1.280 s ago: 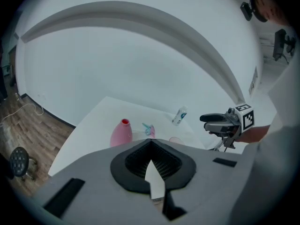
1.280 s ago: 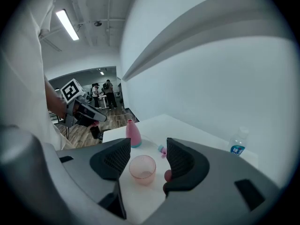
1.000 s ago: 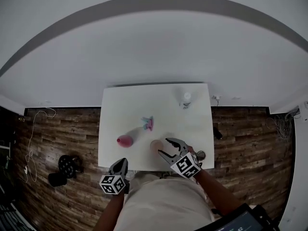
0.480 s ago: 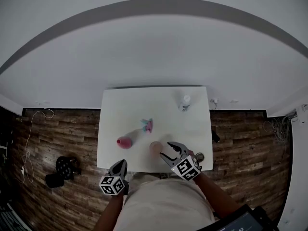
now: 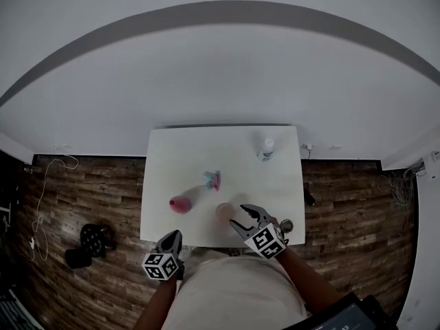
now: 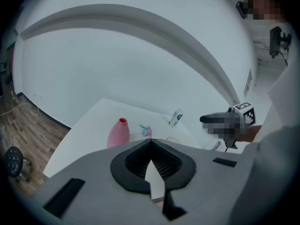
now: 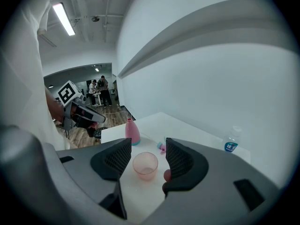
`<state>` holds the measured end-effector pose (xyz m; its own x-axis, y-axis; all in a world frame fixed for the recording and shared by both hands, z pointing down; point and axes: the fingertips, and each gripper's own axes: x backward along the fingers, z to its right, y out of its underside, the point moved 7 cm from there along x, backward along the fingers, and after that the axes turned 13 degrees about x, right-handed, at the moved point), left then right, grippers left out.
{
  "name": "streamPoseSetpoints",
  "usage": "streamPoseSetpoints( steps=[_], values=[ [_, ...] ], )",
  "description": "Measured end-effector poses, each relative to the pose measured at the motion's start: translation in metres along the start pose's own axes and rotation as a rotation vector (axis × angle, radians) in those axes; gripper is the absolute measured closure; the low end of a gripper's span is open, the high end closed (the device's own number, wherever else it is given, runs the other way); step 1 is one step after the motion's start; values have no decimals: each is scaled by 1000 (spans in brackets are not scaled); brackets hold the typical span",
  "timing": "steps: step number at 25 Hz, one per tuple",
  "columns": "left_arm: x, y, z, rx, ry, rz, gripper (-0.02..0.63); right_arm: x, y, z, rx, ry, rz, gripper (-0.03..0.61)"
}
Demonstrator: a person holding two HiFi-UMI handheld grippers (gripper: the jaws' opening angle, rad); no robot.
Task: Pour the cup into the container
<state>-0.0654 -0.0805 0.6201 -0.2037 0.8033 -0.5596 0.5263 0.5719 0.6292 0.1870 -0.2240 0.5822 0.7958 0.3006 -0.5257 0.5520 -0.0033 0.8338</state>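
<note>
The right tool [image 7: 146, 150] is holding its jaws apart. A translucent pink plastic cup [image 7: 145, 165] is standing upright between them, and a gap is showing on each side, so neither pad is pressing on it. In the head view this tool [image 5: 243, 217] is reaching in over the near edge of the white rectangular counter [image 5: 179, 160]. The cup [image 5: 225, 212] is resting close to that edge, right of its middle.

The left tool [image 6: 150, 146] is keeping its jaws together with nothing between them. It [image 5: 172, 238] is hovering just off the near edge, toward the near left corner.

A pink narrow-necked container [image 5: 179, 203] is standing upright near the near left corner, apart from the cup. A small pink and teal object [image 5: 213, 179] is lying around the middle of the counter. A clear plastic bottle with a blue label [image 5: 266, 147] is standing by the far right corner. A dark wood-plank floor [image 5: 89, 191] is surrounding the counter.
</note>
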Motion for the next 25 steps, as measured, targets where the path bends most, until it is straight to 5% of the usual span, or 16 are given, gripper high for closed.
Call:
streamPoseSetpoints(
  steps=[25],
  values=[
    [8,2,-3,-14,-10,-11,604,-4,1,-10,21,28,-22,341]
  ],
)
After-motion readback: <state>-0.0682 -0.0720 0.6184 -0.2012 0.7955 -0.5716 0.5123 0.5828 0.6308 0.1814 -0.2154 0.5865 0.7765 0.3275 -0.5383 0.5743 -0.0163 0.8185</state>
